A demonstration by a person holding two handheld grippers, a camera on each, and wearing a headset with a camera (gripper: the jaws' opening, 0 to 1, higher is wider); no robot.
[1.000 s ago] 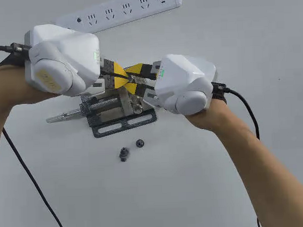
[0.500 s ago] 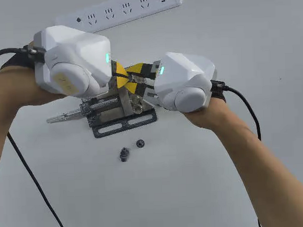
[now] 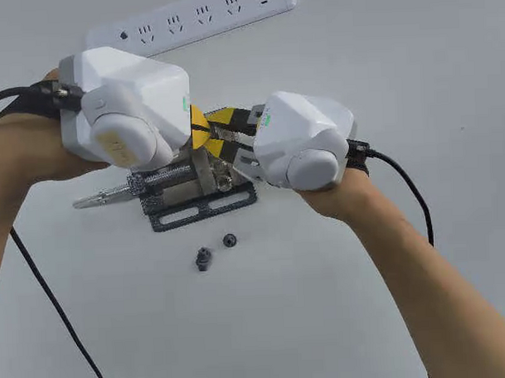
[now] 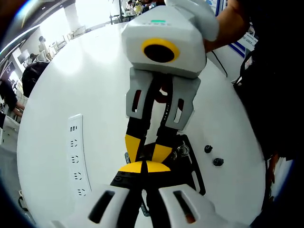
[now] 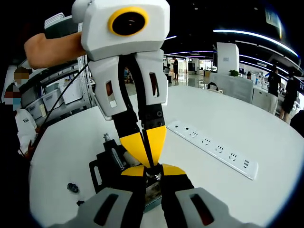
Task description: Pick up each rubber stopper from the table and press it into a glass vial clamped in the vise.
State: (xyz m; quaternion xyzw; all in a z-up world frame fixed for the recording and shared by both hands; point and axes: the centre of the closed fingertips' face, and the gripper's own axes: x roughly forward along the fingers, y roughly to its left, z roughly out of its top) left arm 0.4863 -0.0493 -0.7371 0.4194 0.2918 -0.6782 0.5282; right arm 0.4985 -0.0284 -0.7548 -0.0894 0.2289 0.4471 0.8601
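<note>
Nearest the person, two loose rubber stoppers lie close together on the white worktop, just in front of the vise. A glass vial sits clamped at the vise's right end. Above the vise the two tongs meet tip to tip. The left gripper has its yellow jaws pressed together with no gap showing between them. The right gripper has its jaws nearly closed, pinching a small dark piece right where the left gripper's tips come down onto it. It is too small to tell whether it is a stopper. A power strip lies along the worktop's far edge.
</note>
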